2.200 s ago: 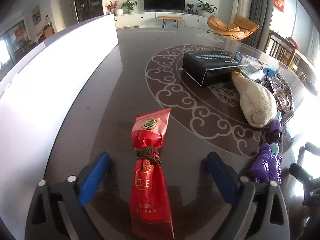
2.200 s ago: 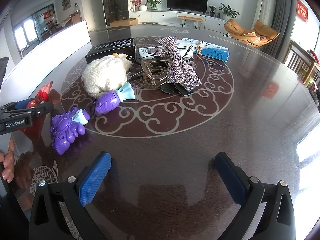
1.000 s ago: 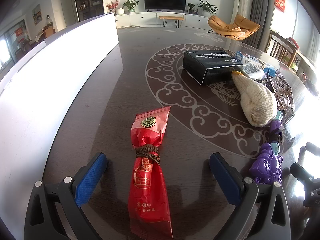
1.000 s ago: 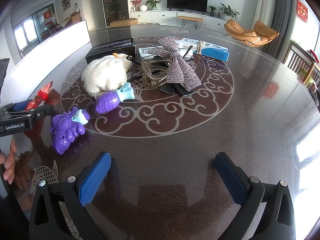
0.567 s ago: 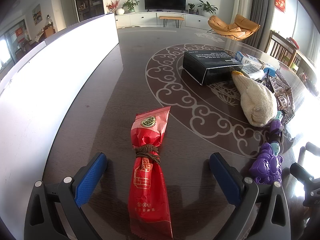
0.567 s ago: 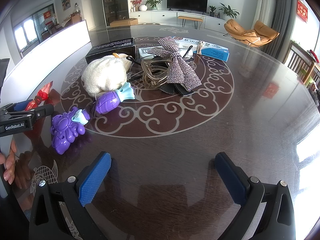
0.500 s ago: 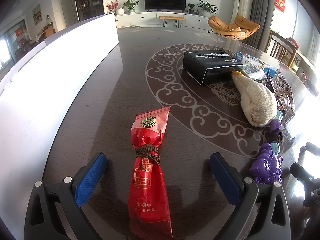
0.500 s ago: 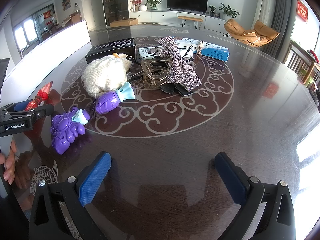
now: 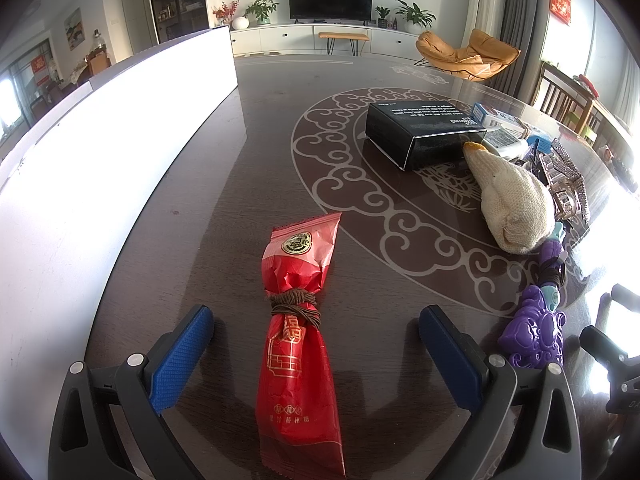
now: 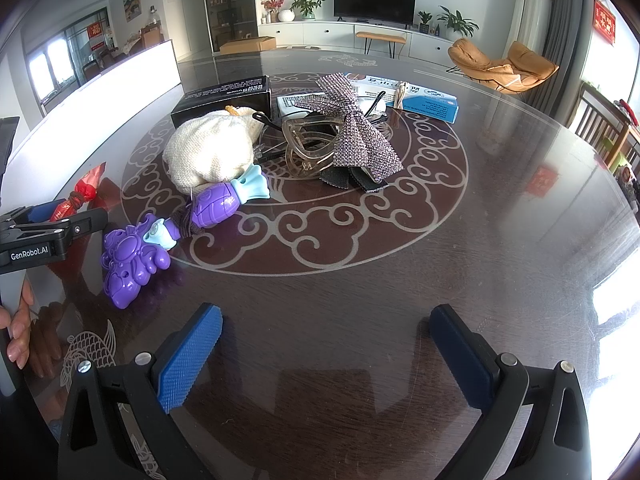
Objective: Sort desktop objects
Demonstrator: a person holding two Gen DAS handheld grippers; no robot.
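A red snack packet (image 9: 298, 344) tied with brown cord lies lengthwise on the dark table, between the wide-apart blue pads of my left gripper (image 9: 316, 344), which is open and touches nothing. The same packet (image 10: 80, 196) shows at the far left in the right wrist view, behind the left gripper (image 10: 52, 224). My right gripper (image 10: 326, 344) is open over bare table. Ahead of it lie a purple toy (image 10: 132, 256), a purple-and-blue toy (image 10: 224, 200), a cream knitted pouch (image 10: 212, 152), a sequinned bow (image 10: 356, 132) and clear hair claws (image 10: 304, 148).
A black box (image 9: 420, 136) and a blue-white box (image 10: 424, 100) sit at the far side of the pile. A long white panel (image 9: 100, 140) runs along the table's left edge. A person's fingers (image 10: 18, 332) hold the left gripper's handle. Chairs stand at the right.
The left gripper drew back slightly from the red packet about two seconds ago, then stayed still. The right gripper and the objects have not moved.
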